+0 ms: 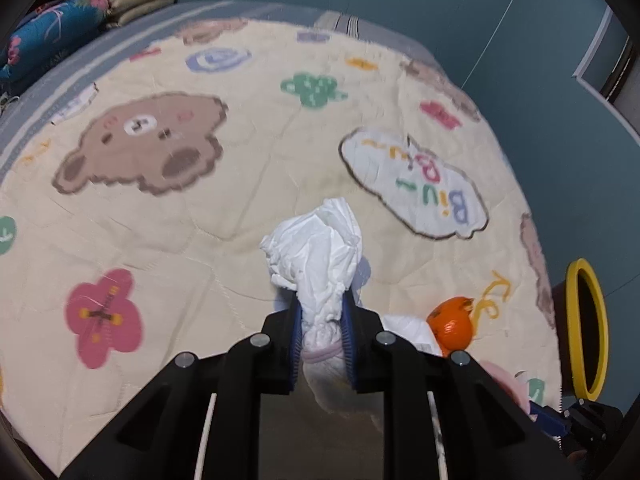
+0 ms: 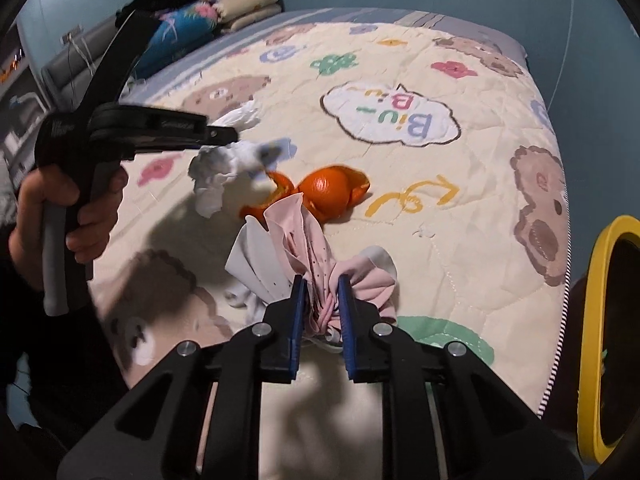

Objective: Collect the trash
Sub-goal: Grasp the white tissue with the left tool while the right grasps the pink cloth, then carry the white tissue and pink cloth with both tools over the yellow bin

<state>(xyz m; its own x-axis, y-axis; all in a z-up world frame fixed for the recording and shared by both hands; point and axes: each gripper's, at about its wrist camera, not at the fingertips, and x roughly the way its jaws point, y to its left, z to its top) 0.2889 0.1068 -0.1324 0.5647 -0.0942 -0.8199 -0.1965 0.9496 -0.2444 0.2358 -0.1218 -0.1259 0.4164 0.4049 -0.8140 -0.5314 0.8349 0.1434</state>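
Note:
My left gripper [image 1: 320,304] is shut on a crumpled white tissue [image 1: 316,252] and holds it above the bed quilt [image 1: 200,216]; the same tissue shows in the right wrist view [image 2: 218,168], hanging from the left gripper [image 2: 234,136]. My right gripper [image 2: 322,284] is shut on a pink and white wrapper [image 2: 304,256] just above the quilt [image 2: 440,208]. Orange peel [image 2: 328,192] lies on the quilt beyond the wrapper; it also shows in the left wrist view [image 1: 452,324]. A bin with a yellow rim [image 2: 596,340] stands at the bed's right side, also seen in the left wrist view [image 1: 588,328].
Folded pillows and blankets [image 2: 224,12] lie at the far head of the bed. A teal wall [image 1: 480,8] runs behind and to the right of the bed. The person's hand [image 2: 60,216] holds the left gripper's handle at the left.

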